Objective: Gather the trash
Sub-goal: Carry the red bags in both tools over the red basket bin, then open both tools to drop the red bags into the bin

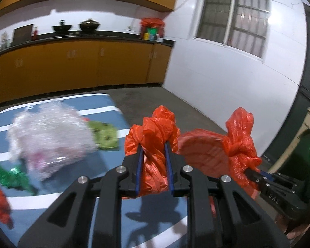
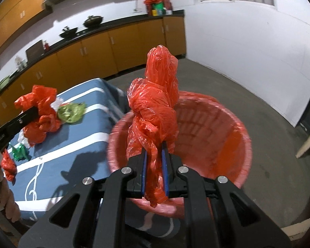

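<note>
A kitchen with yellow cabinets (image 1: 72,66) lies behind a bench (image 2: 76,144) under a blue striped cloth. Just off its near right corner stands a red bin (image 2: 227,128), placed to catch trash. Each tool is clamped on a separate twisted red plastic bag: the right tool (image 2: 155,172) holds its bag (image 2: 155,103) above the bin, the left tool (image 1: 154,168) holds its bag (image 1: 153,132) over the bench's right edge. A motion-blurred clear wrapper (image 1: 47,132), green scraps (image 1: 105,136) and foil remain on the bench; the bin's contents are hidden.

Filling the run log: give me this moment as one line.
left gripper: shut on bag handle | right gripper: shut on other handle | red bin: lined | table: trash left
</note>
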### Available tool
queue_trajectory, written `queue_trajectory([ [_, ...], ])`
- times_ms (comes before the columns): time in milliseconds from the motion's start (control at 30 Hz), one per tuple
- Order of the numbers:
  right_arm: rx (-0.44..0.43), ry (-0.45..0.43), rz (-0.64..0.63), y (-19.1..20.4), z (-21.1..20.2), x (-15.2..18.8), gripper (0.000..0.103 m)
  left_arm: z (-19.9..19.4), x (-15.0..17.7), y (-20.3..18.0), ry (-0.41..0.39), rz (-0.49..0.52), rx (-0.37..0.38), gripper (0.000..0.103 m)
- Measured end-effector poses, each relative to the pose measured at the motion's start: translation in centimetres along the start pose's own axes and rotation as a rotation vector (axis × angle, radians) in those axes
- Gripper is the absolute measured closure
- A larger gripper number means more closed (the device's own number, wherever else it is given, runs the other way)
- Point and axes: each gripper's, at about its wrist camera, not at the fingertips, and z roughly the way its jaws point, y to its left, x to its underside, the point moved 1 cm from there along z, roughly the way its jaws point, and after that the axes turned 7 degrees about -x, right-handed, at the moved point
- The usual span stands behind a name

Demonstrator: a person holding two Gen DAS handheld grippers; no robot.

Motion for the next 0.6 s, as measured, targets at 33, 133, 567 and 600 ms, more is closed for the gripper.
queue_trajectory([
  [33, 0.008, -0.001, 0.008, -0.4, 0.0, 0.0, 0.090, 0.8, -0.1, -1.1, 0.008, 0.009, 0.025, 0.083],
  [133, 0.030, -0.002, 0.032, -1.8, -0.1, 0.1, 0.090, 2.4, -0.2, -3.3, 0.028, 0.032, 0.069, 0.083],
  [567, 0.059, -0.017, 0.099, -5.0, 0.2, -0.3, 0.089, 7.6, 0.3, -8.8, 0.104, 0.093, 0.167, 0.073],
  [600, 0.053, -0.021, 0.103, -5.0, 0.2, -0.3, 0.084, 7.5, 0.4, -8.7, 0.105, 0.093, 0.169, 0.070],
])
